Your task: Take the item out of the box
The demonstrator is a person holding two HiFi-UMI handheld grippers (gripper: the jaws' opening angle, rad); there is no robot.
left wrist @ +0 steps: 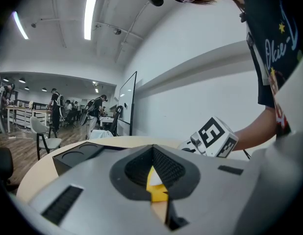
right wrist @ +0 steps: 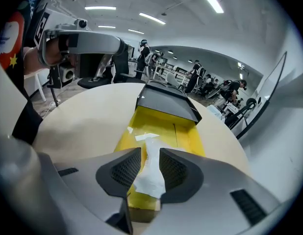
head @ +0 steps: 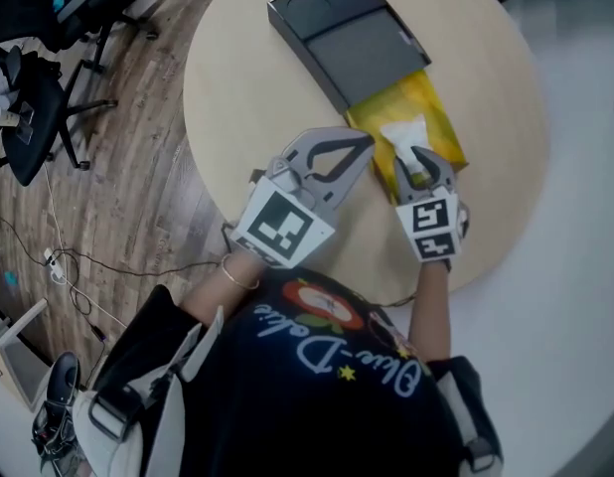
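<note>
A black box sleeve (head: 347, 33) lies on the round beige table (head: 247, 87), with its yellow inner tray (head: 441, 127) slid out toward me. A white crumpled packet (head: 401, 132) lies in the tray. My right gripper (head: 414, 157) is shut on the near end of the packet (right wrist: 150, 175), above the tray (right wrist: 161, 124). My left gripper (head: 368, 139) is shut, with its tips at the tray's left wall near the sleeve's mouth. Yellow (left wrist: 155, 190) shows through the hole between its fingers. I cannot tell whether it pinches the wall.
Black office chairs (head: 49, 28) and cables (head: 78, 266) are on the wooden floor left of the table. The table's near edge runs just under both grippers. People and desks stand far off in the room (left wrist: 58, 111).
</note>
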